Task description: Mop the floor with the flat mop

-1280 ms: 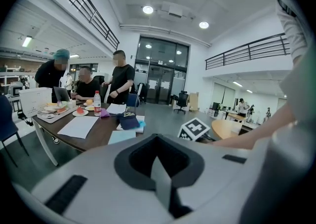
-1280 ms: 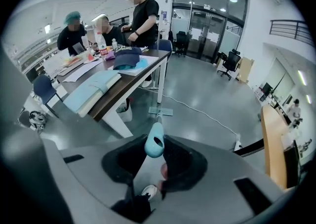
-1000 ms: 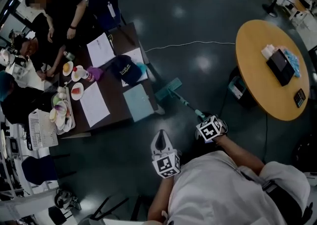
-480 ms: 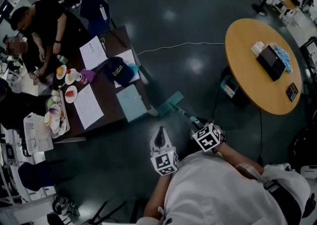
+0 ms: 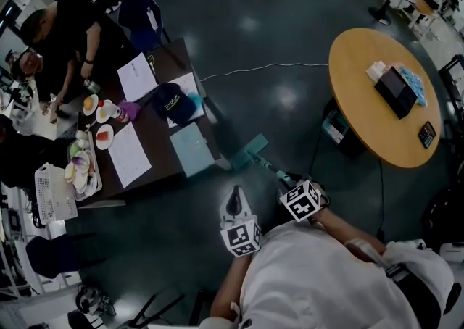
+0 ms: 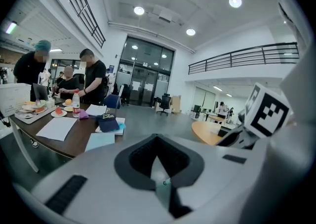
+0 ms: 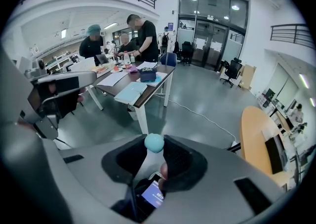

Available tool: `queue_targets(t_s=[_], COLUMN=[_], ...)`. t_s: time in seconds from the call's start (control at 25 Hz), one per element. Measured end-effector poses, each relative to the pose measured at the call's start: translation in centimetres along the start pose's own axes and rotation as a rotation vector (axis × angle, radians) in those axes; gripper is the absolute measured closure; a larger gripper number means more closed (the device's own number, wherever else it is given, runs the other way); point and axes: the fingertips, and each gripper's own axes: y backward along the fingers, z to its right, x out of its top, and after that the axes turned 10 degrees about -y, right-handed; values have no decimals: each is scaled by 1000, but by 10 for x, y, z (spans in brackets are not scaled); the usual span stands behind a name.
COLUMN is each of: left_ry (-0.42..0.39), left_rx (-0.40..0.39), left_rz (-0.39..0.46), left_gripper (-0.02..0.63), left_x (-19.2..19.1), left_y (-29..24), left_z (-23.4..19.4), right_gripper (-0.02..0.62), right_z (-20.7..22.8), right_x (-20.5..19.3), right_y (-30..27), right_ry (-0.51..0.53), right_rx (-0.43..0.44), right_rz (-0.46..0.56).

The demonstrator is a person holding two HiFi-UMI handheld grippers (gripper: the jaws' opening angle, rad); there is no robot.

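The flat mop's teal head [image 5: 246, 149] lies on the dark floor just right of the brown table's near corner. Its thin handle [image 5: 270, 166] runs back toward me into my right gripper [image 5: 288, 178]. In the right gripper view the handle's round teal end [image 7: 154, 142] sits pinched between the jaws of that gripper [image 7: 154, 145], so it is shut on the handle. My left gripper [image 5: 233, 198] hangs to the left of the handle, apart from it, over bare floor. Its jaws [image 6: 160, 168] are together with nothing held between them.
A brown table [image 5: 157, 148] at the left holds papers, a dark cap [image 5: 172, 103], a blue folder [image 5: 191, 148] and plates. People [image 5: 69, 27] stand at its far end. A round wooden table [image 5: 362, 96] is at the right, and a white cable [image 5: 254, 68] crosses the floor.
The head view has shifted since one second ago, and the mop head has slid slightly back toward me beside the table corner. Over the last half second almost nothing has moved.
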Motion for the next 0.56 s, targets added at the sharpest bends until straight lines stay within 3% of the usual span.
queue_targets(t_s=[0.56], left_ry=[-4], left_rx=[-4], left_rz=[-2], left_gripper=[600], left_x=[0], left_y=[0], left_z=[-1], right_gripper=[486], right_z=[-7], right_x=[4], right_y=[-2], right_ry=[15], right_rx=[11], right_rz=[12])
